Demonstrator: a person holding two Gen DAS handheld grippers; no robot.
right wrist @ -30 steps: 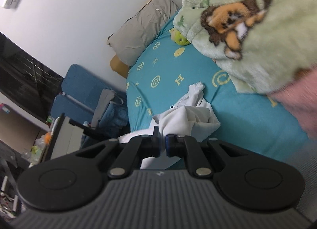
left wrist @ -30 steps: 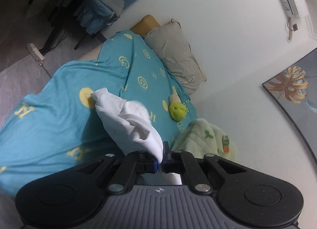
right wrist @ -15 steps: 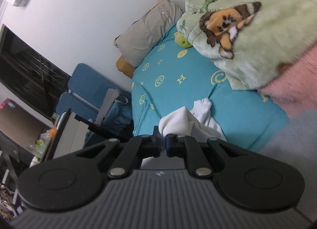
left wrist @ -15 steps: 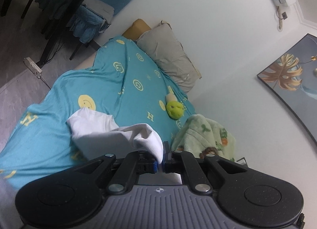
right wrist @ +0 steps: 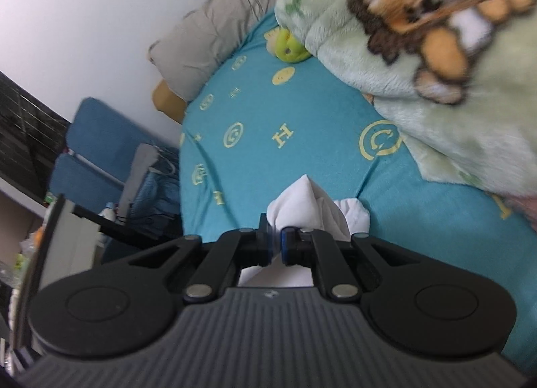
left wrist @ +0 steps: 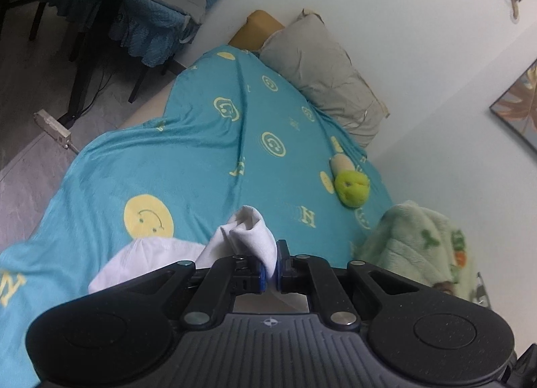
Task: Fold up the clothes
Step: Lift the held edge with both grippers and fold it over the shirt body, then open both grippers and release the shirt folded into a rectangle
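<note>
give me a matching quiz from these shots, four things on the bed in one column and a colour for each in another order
Things:
1. garment
2. sheet
3. pillow
4. ball

Colours:
A. grey-beige
B. yellow-green
C. white
D. teal with yellow prints

Pairs: 1-C, 2-D, 3-A, 4-B

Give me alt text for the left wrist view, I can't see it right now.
The left gripper is shut on a bunched fold of a white garment above a teal bedspread printed with yellow smileys. Farther off lie a green plush toy, a grey pillow and a pale green blanket.
</note>
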